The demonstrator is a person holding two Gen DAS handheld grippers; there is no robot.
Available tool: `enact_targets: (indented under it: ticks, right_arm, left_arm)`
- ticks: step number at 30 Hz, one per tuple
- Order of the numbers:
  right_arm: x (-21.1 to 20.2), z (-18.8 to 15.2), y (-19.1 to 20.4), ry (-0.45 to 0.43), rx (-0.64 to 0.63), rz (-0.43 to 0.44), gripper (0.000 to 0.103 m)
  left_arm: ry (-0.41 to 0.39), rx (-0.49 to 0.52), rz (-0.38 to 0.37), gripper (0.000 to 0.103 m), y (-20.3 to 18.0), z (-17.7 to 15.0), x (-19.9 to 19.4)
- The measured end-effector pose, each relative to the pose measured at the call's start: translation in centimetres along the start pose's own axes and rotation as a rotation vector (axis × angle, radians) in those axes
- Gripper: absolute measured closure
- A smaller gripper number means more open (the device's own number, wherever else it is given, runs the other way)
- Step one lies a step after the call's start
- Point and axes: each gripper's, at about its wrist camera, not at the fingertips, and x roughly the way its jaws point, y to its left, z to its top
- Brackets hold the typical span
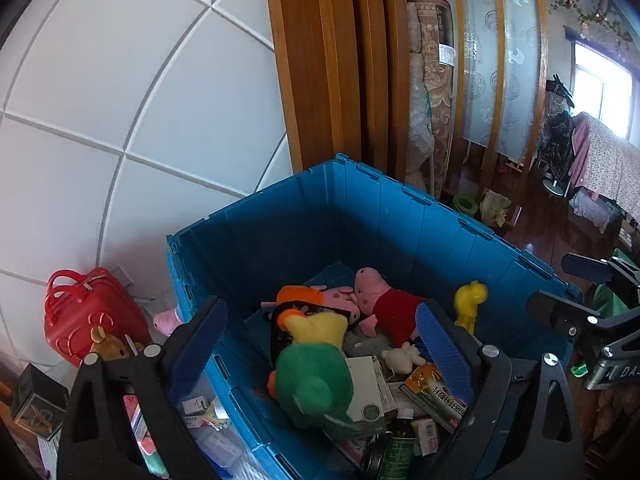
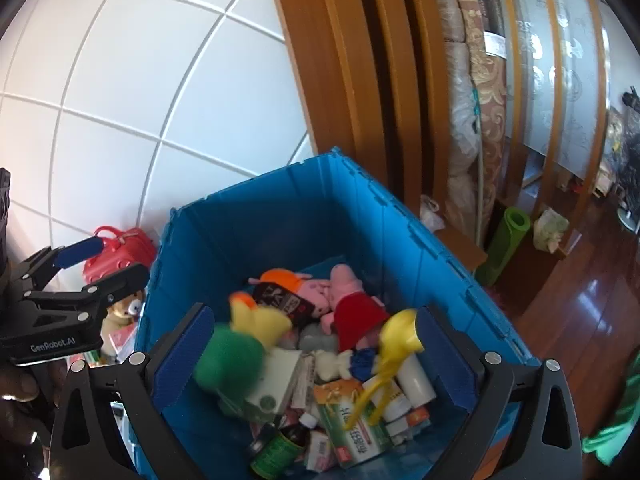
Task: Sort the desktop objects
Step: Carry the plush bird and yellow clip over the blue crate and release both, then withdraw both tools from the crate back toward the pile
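At far left a red case (image 1: 90, 312) stands outside the blue crate (image 1: 420, 216). The left gripper (image 1: 320, 344) hangs over the crate's near-left part, jaws spread wide and empty — the green and yellow plush (image 1: 312, 368) lies between them, its long axis running away from the tool. Further right, the right gripper (image 2: 312, 356) is likewise wide open and empty, above the boxes and the yellow toy (image 2: 396, 340) — judging by position, the left is nearer the plush.
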Motion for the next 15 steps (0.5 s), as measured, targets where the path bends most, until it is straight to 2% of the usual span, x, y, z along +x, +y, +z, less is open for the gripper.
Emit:
enact_targets:
  ticks: [8, 15]
  right_arm:
    - [-0.3, -0.8, 2.8, 0.008, -0.042, 0.063, 0.0]
    - [-1.2, -1.7, 7.8, 0.01, -0.11, 0.132, 0.0]
  left_arm:
    - [0.009, -0.052, 0.016, 0.007, 3.0, -2.7, -1.8]
    - [0.014, -0.115, 0.043, 0.007, 6.1, -6.2, -4.2]
